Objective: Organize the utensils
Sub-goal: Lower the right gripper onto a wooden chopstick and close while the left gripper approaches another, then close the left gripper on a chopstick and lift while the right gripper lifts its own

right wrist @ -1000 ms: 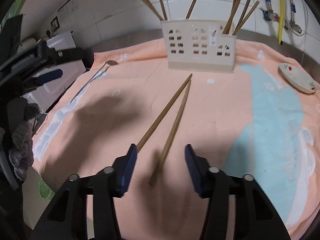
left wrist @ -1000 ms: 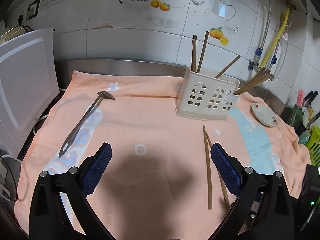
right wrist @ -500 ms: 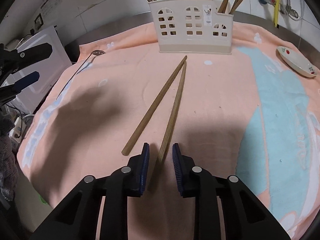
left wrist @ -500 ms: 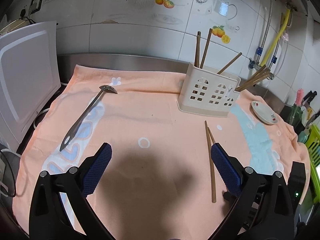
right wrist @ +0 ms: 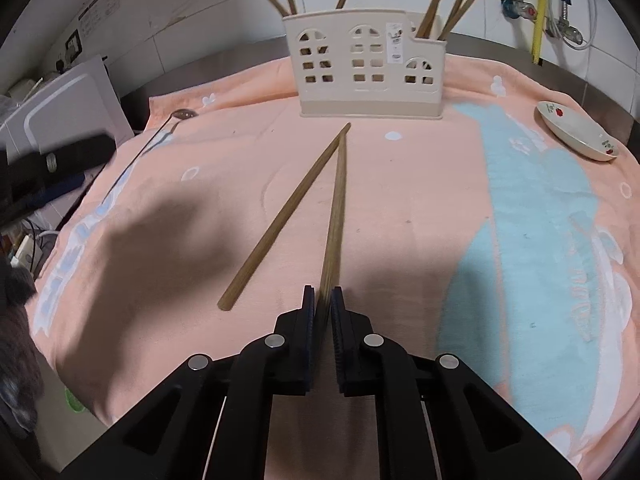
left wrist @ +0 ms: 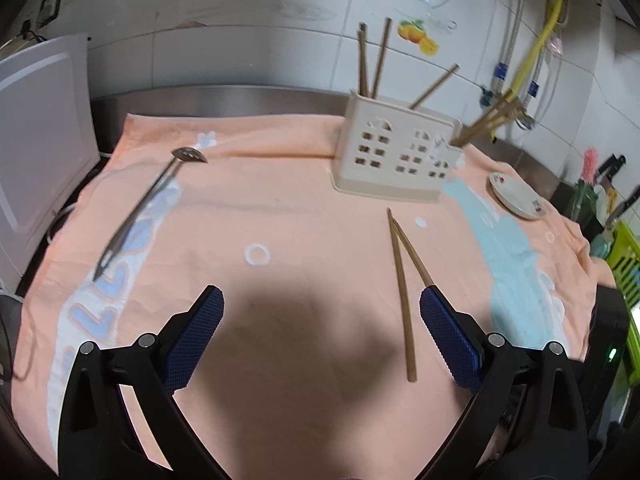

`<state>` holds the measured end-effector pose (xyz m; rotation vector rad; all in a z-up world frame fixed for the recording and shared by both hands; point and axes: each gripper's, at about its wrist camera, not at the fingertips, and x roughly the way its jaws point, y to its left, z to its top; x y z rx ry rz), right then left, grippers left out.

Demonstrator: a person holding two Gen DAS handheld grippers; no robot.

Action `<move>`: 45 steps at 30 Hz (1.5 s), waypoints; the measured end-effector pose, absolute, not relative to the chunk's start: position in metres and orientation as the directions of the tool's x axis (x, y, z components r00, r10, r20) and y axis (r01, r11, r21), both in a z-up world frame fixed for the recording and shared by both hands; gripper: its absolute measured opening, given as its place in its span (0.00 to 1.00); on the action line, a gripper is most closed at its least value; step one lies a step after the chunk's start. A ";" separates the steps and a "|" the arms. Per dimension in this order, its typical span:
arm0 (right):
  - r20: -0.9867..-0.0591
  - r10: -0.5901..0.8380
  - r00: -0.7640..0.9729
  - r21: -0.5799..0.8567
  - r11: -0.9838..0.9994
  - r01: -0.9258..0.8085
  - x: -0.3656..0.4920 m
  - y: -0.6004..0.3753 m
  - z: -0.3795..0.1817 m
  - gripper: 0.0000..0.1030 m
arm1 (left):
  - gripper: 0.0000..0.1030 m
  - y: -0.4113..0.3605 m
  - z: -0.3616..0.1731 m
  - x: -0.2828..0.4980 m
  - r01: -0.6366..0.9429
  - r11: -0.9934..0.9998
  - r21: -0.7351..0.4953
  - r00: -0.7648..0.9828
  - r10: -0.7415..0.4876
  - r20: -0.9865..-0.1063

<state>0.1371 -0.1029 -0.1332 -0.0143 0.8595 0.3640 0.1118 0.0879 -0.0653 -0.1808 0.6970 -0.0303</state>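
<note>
The right gripper (right wrist: 323, 300) is clamped on the near end of one chopstick (right wrist: 335, 216), its far tip lying just before the utensil holder (right wrist: 366, 76). A second chopstick (right wrist: 286, 216) lies alongside, left of it. The left gripper (left wrist: 320, 320) hangs with jaws wide apart, holding nothing.

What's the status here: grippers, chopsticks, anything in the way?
Right gripper just closed on near end of one chopstick. Left gripper open, empty. Second chopstick loose on towel. Path to holder clear.
</note>
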 end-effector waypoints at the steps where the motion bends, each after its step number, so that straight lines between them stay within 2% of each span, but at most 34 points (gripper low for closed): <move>1: -0.736 0.314 0.600 0.138 0.937 -0.321 0.137 -0.107 -0.130 0.07 | 0.92 0.085 -0.067 0.111 -0.028 0.984 -0.176 0.764 -0.093 -0.639; 8: -0.688 0.334 0.644 0.123 0.929 -0.350 0.134 -0.127 -0.106 0.06 | 0.71 0.052 -0.091 0.114 0.052 0.978 -0.200 0.716 -0.176 -0.675; 16: -0.641 0.357 0.680 0.120 0.921 -0.370 0.133 -0.147 -0.084 0.06 | 0.34 0.016 -0.113 0.131 0.113 0.970 -0.214 0.658 -0.235 -0.716; 19: -0.624 0.359 0.694 0.111 0.920 -0.376 0.132 -0.153 -0.078 0.06 | 0.23 0.009 -0.122 0.140 0.113 0.969 -0.218 0.639 -0.239 -0.731; 27: -0.587 0.380 0.715 0.118 0.914 -0.388 0.132 -0.167 -0.062 0.06 | 0.20 -0.003 -0.137 0.158 0.088 0.977 -0.196 0.608 -0.208 -0.766; 37: -0.549 0.389 0.739 0.116 0.912 -0.394 0.130 -0.179 -0.041 0.06 | 0.06 -0.011 -0.139 0.164 0.052 0.989 -0.138 0.601 -0.142 -0.787; 45: -0.540 0.393 0.745 0.112 0.910 -0.399 0.133 -0.183 -0.027 0.06 | 0.05 -0.009 -0.126 0.159 0.064 0.987 -0.148 0.615 -0.156 -0.773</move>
